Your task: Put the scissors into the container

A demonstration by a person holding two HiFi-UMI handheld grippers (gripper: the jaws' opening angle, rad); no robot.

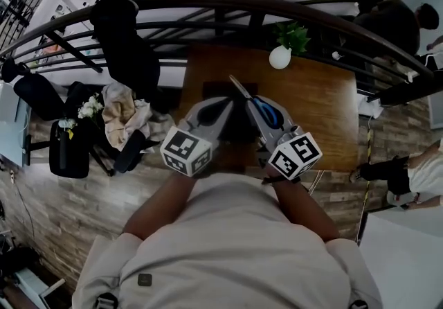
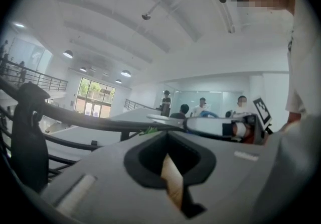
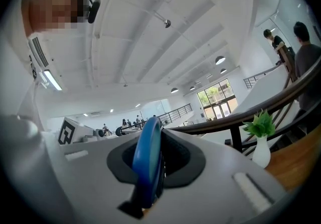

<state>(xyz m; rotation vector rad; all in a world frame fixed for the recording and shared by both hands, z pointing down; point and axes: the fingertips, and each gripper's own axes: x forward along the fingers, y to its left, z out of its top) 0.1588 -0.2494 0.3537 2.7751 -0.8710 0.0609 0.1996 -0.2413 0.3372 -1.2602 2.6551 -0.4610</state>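
Note:
The scissors (image 1: pixel 268 112) have a blue handle, and my right gripper (image 1: pixel 266 115) is shut on it, holding them above the wooden table (image 1: pixel 318 107). Their metal blades (image 1: pixel 239 87) point up and away from me. In the right gripper view the blue handle loop (image 3: pixel 148 160) stands edge-on between the pads. My left gripper (image 1: pixel 216 110) hovers close beside the right one, shut with nothing in it; only a thin slit (image 2: pixel 173 183) shows between its jaws. A dark container-like shape (image 1: pixel 220 87) sits on the table behind both grippers, mostly hidden.
A white vase with a green plant (image 1: pixel 280 57) stands at the table's far edge. A dark curved railing (image 1: pixel 208 1) runs behind the table. A black chair draped with clothes (image 1: pixel 124 48) is to the left. A person's legs (image 1: pixel 408 176) show at right.

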